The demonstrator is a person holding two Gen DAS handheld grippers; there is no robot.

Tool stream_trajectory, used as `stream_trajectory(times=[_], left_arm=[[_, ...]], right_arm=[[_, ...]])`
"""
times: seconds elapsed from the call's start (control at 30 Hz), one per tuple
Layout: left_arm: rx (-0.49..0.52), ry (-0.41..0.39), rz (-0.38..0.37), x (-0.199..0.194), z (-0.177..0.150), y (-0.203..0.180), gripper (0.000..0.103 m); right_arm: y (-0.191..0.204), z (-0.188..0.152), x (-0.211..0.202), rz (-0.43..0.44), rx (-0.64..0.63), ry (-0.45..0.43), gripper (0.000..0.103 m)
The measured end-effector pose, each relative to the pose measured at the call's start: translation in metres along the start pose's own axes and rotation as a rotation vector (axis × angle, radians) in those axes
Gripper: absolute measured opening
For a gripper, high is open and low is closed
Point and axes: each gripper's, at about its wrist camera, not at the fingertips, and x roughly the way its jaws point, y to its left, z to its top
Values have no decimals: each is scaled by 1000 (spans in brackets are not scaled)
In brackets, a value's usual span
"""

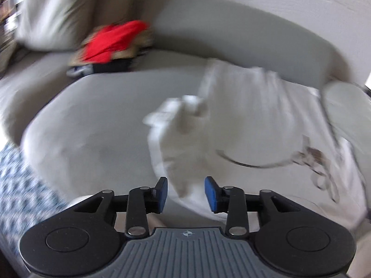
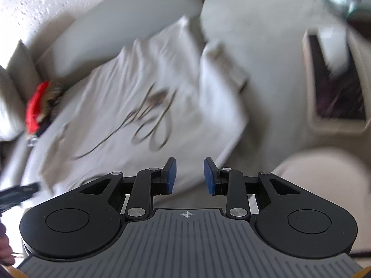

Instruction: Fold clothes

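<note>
A white T-shirt (image 1: 250, 120) with a dark looping print lies spread on a grey sofa seat (image 1: 92, 125), one sleeve folded inward at its left. It also shows in the right wrist view (image 2: 148, 97). My left gripper (image 1: 186, 192) is open and empty, just above the shirt's near edge. My right gripper (image 2: 190, 176) is open and empty, over the shirt's near right corner. Both views are motion-blurred.
A pile of clothes topped with a red garment (image 1: 111, 41) sits at the back of the sofa, also in the right wrist view (image 2: 37, 106). Sofa cushions (image 2: 129, 23) rise behind the shirt. A patterned blue rug (image 1: 20, 185) lies at left. A beige basket (image 2: 336, 81) stands at right.
</note>
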Motion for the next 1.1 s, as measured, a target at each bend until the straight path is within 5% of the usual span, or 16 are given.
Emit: stream_trajectory(times=[0.13, 0.27, 0.43, 0.5, 0.57, 0.67, 0.73, 0.9, 1.0, 1.07, 1.1], left_arm=[[126, 56, -42, 5, -19, -27, 37], [242, 108, -69, 10, -38, -52, 38], [252, 111, -59, 29, -40, -66, 37], [268, 117, -37, 36, -41, -70, 34], [285, 113, -19, 38, -43, -71, 24], [318, 104, -4, 37, -43, -69, 3], [321, 113, -34, 31, -39, -63, 1], [324, 168, -129, 20, -29, -50, 1], [379, 261, -86, 36, -38, -53, 10], [380, 282, -62, 37, -41, -53, 11], [366, 272, -83, 32, -41, -51, 20]], right_arm=[[3, -26, 16, 186, 41, 115, 41], [32, -45, 24, 140, -139, 73, 43], [56, -45, 34, 120, -219, 42, 42], [63, -45, 41, 57, -260, 43, 30], [64, -44, 42, 6, -277, 35, 5], [64, -42, 39, -27, -311, 32, 1], [65, -38, 29, -19, -320, 45, 1], [65, -31, 18, 13, -345, 122, 2], [65, -30, 23, 14, -345, 175, 20], [61, -25, 14, 35, -314, 149, 30], [59, -22, 7, 51, -296, 124, 33]])
